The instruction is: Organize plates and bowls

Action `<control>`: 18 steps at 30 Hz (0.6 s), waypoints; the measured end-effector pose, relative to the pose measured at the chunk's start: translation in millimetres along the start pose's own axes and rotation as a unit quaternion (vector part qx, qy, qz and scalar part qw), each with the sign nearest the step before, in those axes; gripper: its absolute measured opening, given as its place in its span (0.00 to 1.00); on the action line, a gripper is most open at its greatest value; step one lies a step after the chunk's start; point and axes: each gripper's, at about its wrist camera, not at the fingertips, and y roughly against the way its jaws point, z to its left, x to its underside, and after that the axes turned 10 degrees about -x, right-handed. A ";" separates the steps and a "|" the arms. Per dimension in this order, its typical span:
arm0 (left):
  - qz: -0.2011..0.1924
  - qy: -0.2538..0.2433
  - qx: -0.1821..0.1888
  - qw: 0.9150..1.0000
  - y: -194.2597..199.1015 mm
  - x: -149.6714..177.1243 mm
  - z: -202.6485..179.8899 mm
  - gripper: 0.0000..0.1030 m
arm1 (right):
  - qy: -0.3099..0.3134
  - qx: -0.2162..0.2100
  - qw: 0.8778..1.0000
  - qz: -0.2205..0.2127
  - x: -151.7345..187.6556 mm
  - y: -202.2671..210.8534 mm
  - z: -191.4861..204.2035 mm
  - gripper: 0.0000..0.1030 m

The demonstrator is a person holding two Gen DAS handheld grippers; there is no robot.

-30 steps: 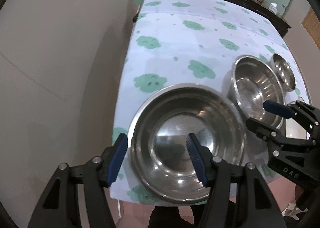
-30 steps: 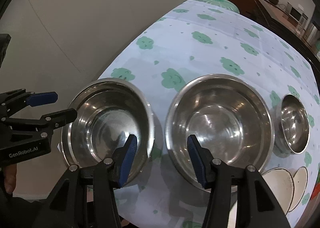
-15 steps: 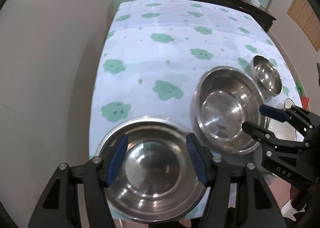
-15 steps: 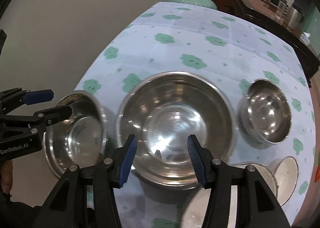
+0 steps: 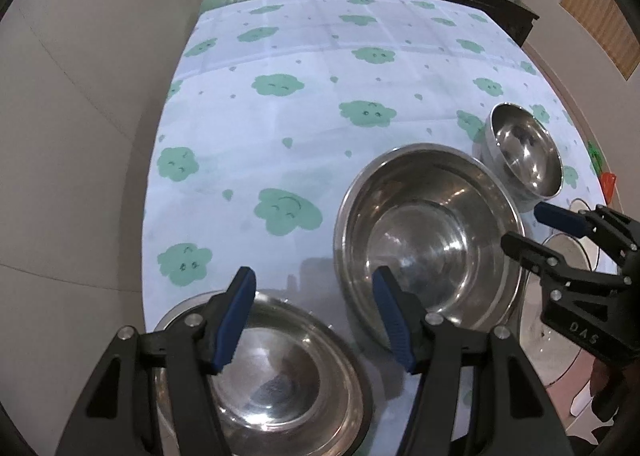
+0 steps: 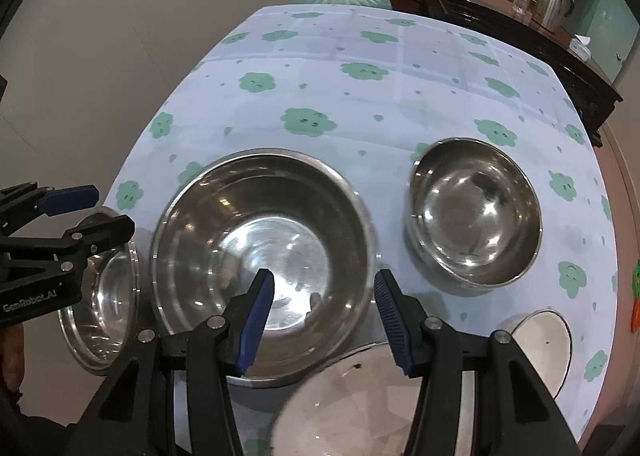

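Both tongs hang released over a row of steel bowls

Left gripper (image 5: 314, 314) is above the near-left bowl (image 5: 276, 376); right gripper (image 6: 324, 312), gaping and empty, above the large bowl (image 6: 260, 256). White plates (image 6: 360, 396) lie near right, the small bowl (image 6: 476, 215) farther right on the tablecloth (image 6: 360, 115).

Pretty even indoor light, kinda dim and cool-toned, nothing harsh. Both fisheye views bend hard at the edges, with black vignette corners and the pale blue green-cloud tabletop (image 5: 320, 67) bulging like a dome. The large shiny steel bowl (image 6: 262, 252) throws white glare spots and looks a bit smeared along its rim. The smaller round steel bowl (image 6: 474, 215) has specular dots too. Soft shadows sit under the bowls. The white plate (image 6: 360, 404) at the bottom is blurry.
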 end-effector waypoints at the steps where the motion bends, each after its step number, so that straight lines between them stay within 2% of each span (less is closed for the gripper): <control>1: 0.002 -0.002 0.000 1.000 -2.1 -1.8 -2.7 0.60 | -0.003 0.001 1.000 0.001 -0.2 -0.8 -4.5 0.53; 7: 0.019 -0.007 0.004 1.000 -11.9 -6.8 -12.1 0.60 | -0.015 0.005 1.000 0.008 -0.1 -3.8 -20.4 0.53; 14: 0.033 -0.012 0.003 0.999 -21.6 -8.0 -18.7 0.60 | -0.021 -0.010 0.999 0.024 2.0 -13.0 -25.3 0.53; 18: 0.043 -0.015 0.005 0.999 -27.3 -7.9 -21.7 0.60 | -0.025 -0.013 0.999 0.034 3.6 -18.6 -28.9 0.46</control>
